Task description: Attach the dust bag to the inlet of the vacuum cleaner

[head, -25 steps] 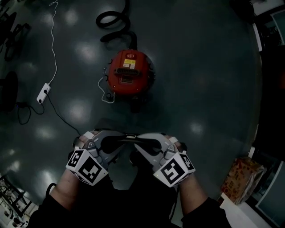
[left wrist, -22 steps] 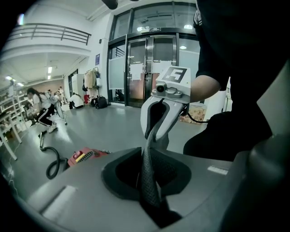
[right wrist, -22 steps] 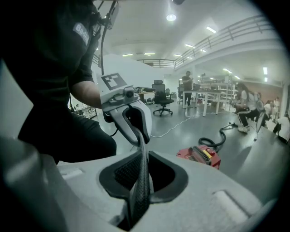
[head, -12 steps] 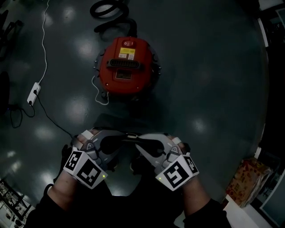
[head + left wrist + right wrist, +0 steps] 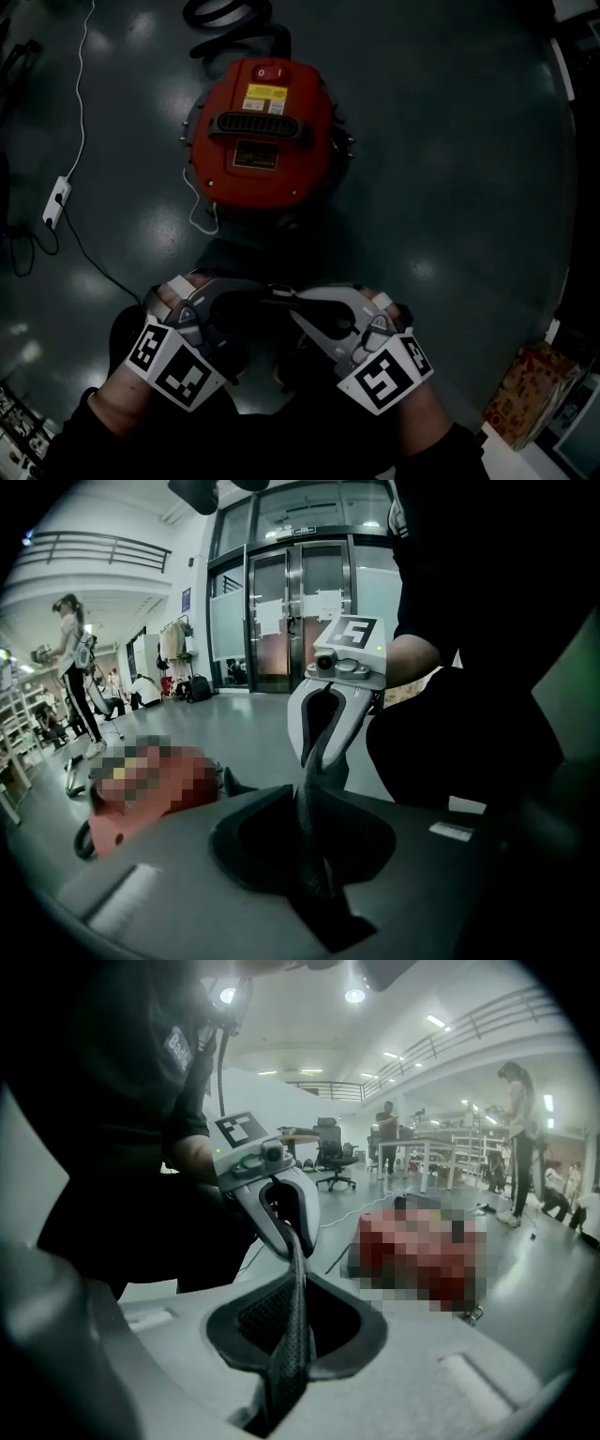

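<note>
The red round vacuum cleaner (image 5: 267, 131) stands on the dark floor ahead of me, also seen low in the left gripper view (image 5: 155, 785) and in the right gripper view (image 5: 422, 1251). My left gripper (image 5: 266, 291) and right gripper (image 5: 296, 297) meet tip to tip in front of it. Between them runs a thin dark mesh strip, the dust bag's edge (image 5: 314, 836), and a dark sheet of the bag (image 5: 246, 261) hangs under them. The left gripper (image 5: 314, 878) is shut on that edge. The right gripper (image 5: 286, 1358) has just been closing further on the same strip (image 5: 292, 1307).
A black hose (image 5: 230, 14) coils behind the vacuum. A white cable leads to a power strip (image 5: 56, 202) at the left. A brown box (image 5: 530, 389) sits at the lower right. A person (image 5: 75, 667) stands by glass doors (image 5: 300, 611); another (image 5: 520, 1138) stands by tables.
The vacuum cleaner now looks larger and nearer as I and both grippers have sunk toward the floor. The grippers stay tip to tip on the dark strip.
</note>
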A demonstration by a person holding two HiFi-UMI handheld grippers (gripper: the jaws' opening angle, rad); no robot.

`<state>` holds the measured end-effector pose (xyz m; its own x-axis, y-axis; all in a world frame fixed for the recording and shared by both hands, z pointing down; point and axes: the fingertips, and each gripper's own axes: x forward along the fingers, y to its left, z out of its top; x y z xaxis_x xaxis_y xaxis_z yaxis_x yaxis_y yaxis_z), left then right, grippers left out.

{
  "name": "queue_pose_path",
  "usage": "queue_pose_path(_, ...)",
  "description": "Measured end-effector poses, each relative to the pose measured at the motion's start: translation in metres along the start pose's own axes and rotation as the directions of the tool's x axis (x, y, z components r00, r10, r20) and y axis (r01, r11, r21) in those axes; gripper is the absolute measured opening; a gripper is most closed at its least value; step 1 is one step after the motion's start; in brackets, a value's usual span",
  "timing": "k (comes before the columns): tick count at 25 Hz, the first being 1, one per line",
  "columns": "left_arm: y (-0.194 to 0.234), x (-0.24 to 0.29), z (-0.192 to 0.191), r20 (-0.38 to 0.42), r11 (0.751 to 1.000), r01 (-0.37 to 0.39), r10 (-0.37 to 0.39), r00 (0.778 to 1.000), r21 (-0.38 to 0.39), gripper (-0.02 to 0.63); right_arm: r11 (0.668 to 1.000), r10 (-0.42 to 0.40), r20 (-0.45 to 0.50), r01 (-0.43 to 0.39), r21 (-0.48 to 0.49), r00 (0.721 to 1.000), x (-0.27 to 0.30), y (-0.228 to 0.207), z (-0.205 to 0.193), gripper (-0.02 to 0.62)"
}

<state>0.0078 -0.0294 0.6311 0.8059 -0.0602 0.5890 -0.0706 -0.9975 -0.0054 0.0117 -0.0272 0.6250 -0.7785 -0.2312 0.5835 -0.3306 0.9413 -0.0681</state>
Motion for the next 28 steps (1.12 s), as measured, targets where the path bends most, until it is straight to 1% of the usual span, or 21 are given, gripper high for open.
queue_pose_path(5, 0.001, 0.005, -0.011, -0.007, 0.999, 0.02, -0.02, 1.0, 0.028, 0.044, 1.0, 0.001, -0.006, -0.001, -0.026, 1.0, 0.01, -0.001, -0.008, 0.031)
queue_pose_path(11, 0.008, 0.013, -0.011, 0.001, 0.998, 0.009, -0.009, 1.0, 0.059, 0.041, 0.998, -0.006, -0.006, 0.005, -0.06, 1.0, 0.009, -0.01, -0.013, 0.029)
queue_pose_path(15, 0.013, 0.025, -0.017, -0.008, 0.997, 0.002, -0.001, 1.0, 0.072, 0.04, 0.997, -0.005, -0.017, 0.003, -0.075, 1.0, 0.012, -0.018, -0.024, 0.029)
queue_pose_path(19, 0.013, 0.034, -0.027, -0.022, 0.997, -0.022, 0.023, 0.999, 0.076, 0.038, 0.995, 0.004, -0.023, -0.007, -0.103, 1.0, 0.018, -0.02, -0.035, 0.029)
queue_pose_path(23, 0.017, 0.035, -0.033, -0.034, 0.997, -0.049, 0.052, 0.998, 0.067, 0.038, 0.991, 0.01, -0.028, -0.014, -0.131, 1.0, 0.024, -0.024, -0.036, 0.029)
queue_pose_path(28, 0.023, 0.037, -0.032, -0.039, 0.995, -0.068, 0.071, 0.997, 0.07, 0.044, 0.992, 0.005, -0.023, -0.008, -0.128, 1.0, 0.025, -0.029, -0.036, 0.029)
